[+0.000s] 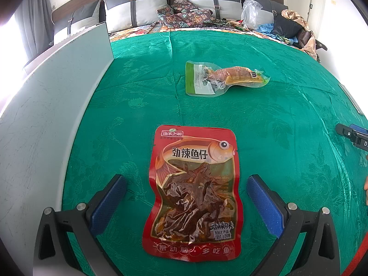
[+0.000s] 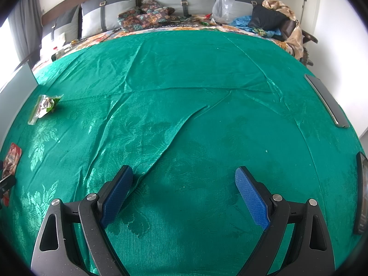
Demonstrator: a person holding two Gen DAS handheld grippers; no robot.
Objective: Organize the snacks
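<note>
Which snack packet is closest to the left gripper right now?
The red fish snack packet, lying flat between the open left gripper fingers. The clear green-edged packet lies farther away on the green cloth.

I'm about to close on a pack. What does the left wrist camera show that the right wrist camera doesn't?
Only the left wrist view shows the open left gripper straddling the red fish-snack pouch, label readable, plus the white panel's broad face.

Only the right wrist view shows the open right gripper over bare green patterned cloth, with nothing between its fingers, and a dark flat bar at the cloth's right edge.

Both show the red pouch, the clear green-edged vacuum pack, the cloth and the grey cushions.
</note>
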